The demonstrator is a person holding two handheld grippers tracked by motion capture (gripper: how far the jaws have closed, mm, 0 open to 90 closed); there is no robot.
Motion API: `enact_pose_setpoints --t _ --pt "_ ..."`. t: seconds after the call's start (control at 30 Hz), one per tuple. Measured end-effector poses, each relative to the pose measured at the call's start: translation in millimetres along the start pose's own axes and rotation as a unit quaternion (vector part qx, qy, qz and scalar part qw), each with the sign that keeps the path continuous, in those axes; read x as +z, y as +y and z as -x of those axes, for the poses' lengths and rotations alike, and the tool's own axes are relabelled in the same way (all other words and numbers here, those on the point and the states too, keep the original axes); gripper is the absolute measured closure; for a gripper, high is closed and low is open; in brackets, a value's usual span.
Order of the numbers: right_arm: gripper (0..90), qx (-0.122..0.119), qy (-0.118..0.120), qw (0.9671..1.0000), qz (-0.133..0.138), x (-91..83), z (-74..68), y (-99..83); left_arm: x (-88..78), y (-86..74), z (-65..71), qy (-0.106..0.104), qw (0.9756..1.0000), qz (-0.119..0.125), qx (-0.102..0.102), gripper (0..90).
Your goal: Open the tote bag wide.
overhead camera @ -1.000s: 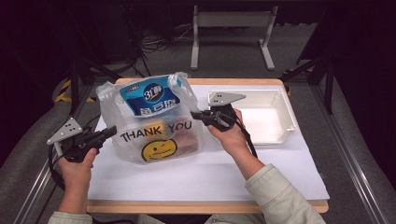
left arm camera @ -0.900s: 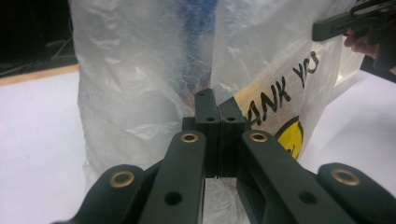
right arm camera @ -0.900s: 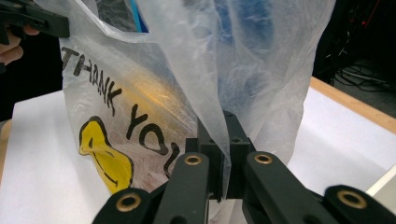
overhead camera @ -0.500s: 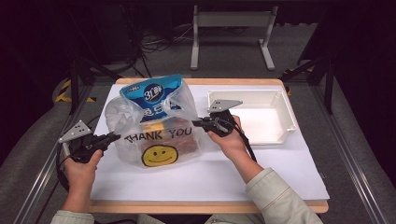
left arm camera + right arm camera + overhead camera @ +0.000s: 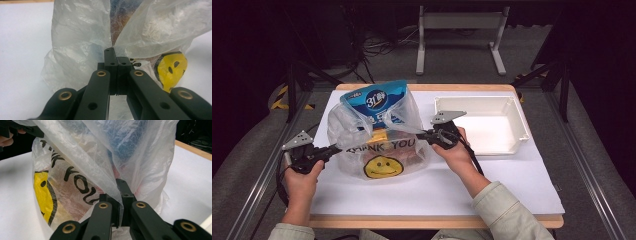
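The light shines down from above onto my white table (image 5: 422, 195), so it looks very bright. The floor and the room around it stay dark, almost black at the back. Soft grey shadows lie under my plastic bag (image 5: 379, 135). The high view is a bit fuzzy. In my 2 gripper views the black jaws near the bottom look blurry. The bag's crinkles glow pale where light goes through.

I see a thin clear plastic bag (image 5: 379, 145), printed "THANK YOU" over a yellow smiley, standing on the white counter (image 5: 437, 190) left of centre. Its handles are stretched out to either side, and a blue snack packet (image 5: 374, 100) pokes upright from its open mouth.
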State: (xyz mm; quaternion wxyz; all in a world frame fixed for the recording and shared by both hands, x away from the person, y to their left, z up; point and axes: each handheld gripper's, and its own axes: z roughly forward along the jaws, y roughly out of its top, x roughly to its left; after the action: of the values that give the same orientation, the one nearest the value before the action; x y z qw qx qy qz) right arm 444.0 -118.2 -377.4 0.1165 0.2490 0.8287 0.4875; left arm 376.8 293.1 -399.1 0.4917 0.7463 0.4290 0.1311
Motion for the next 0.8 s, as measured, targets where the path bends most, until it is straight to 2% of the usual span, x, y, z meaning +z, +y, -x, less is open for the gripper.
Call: enact_pose_setpoints --t 0.2,0.43,0.8 --pt "89.1 0.007 0.000 0.9999 -0.010 3.9 2.4 -7.7 6.5 -4.4 -0.6 -0.004 0.9998 -0.017 -0.007 89.7" --pt "89.2 0.015 0.006 0.9997 -0.016 1.6 2.5 -18.6 10.5 -9.4 0.3 -0.015 0.9992 -0.038 -0.004 89.5" --pt "89.2 0.028 0.010 0.9993 -0.022 -0.2 4.2 -31.3 19.2 -13.7 3.9 -0.019 0.9966 -0.081 0.000 89.2"
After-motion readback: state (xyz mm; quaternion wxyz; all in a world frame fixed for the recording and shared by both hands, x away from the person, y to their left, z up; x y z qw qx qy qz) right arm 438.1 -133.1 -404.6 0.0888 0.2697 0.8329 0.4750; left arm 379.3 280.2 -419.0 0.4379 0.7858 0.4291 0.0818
